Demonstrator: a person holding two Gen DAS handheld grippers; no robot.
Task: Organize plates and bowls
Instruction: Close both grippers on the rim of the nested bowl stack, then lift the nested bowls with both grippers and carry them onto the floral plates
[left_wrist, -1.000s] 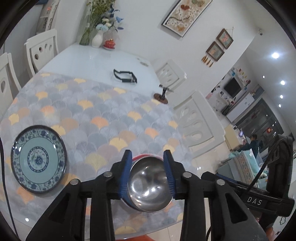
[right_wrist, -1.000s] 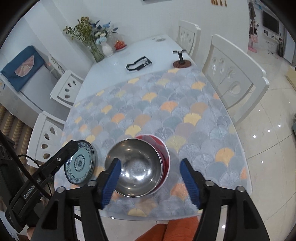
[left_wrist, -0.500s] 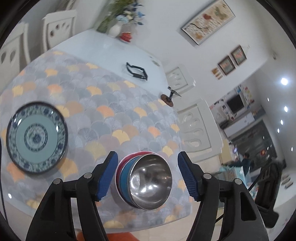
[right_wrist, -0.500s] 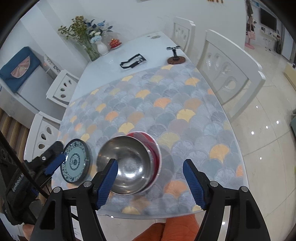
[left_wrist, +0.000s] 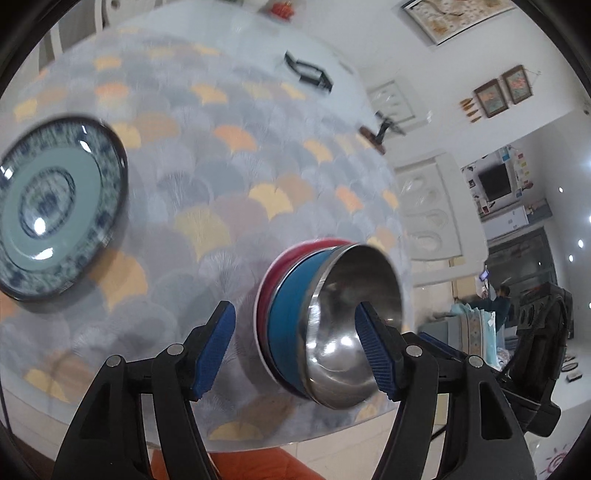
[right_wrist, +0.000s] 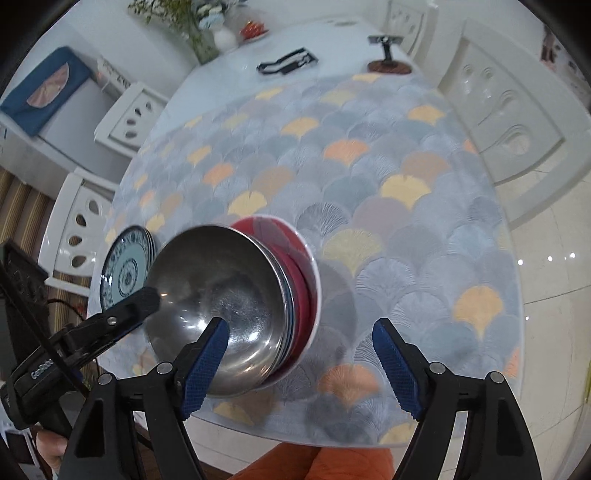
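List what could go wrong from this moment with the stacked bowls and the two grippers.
1. The bowl stack sits close to the near table edge; a nudge could tip it off.
2. The left gripper is open with one finger in front of the steel bowl; sweeping sideways may knock the bowl.
3. The right gripper is open beside the stack, so the two grippers may collide. The blue patterned plate remains apart.
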